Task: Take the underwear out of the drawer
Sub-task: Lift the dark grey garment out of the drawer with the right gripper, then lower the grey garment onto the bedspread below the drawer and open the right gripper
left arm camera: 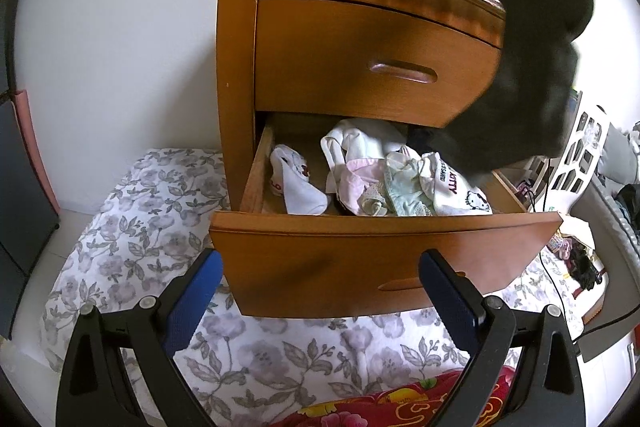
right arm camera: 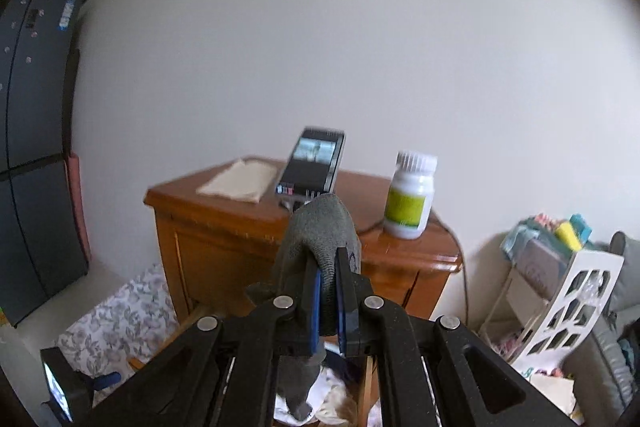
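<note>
The right gripper (right arm camera: pixel 327 291) is pinching grey underwear (right arm camera: pixel 320 231), hanging lengthwise above the open drawer (left arm camera: pixel 384 251); the left gripper (left arm camera: pixel 320 291), spread, is waiting in front.

The dark garment (left arm camera: pixel 532 67) is motion-blurred and cut off at the frame's top; the nightstand's (left arm camera: pixel 360 39) right side is hidden behind it. Phone (right arm camera: pixel 314 163) detail is blurred.
</note>
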